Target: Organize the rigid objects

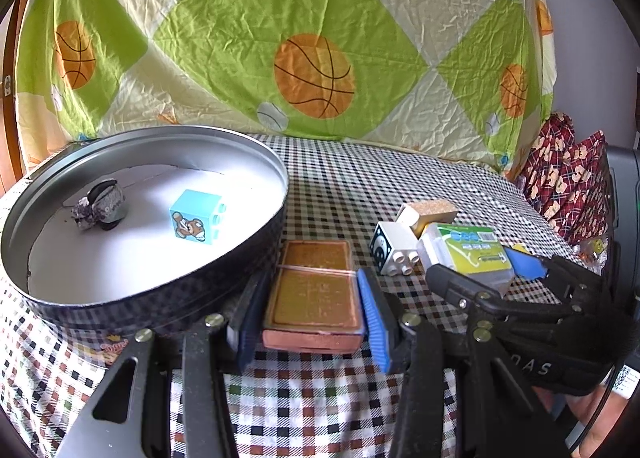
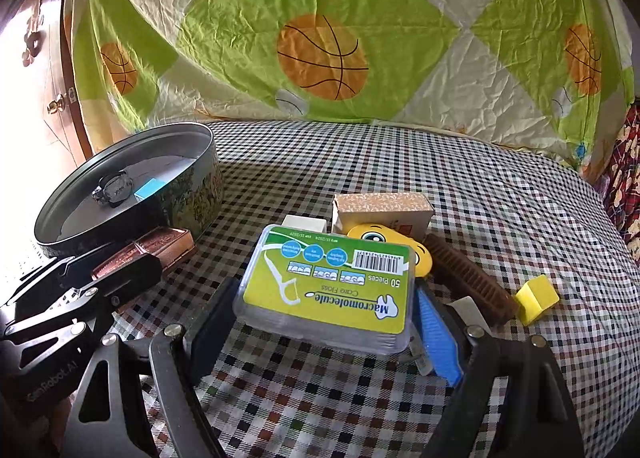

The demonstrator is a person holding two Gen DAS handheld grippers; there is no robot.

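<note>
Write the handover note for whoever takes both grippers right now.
Left gripper: shut on the copper box, low over the cloth beside the tin.
Right gripper: around the floss box, which looks lifted; grip looks closed.
Done: blue block and a dark clip lie in the tin.
Left on the cloth: white block, tan box, yellow face toy, brown comb, yellow cube, plus both held boxes.

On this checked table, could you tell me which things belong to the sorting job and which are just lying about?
Job:
round tin
copper-coloured box in left gripper
floss box in right gripper
white block
speckled box
yellow cube

Lying about:
basketball sheet
red patterned cloth
</note>
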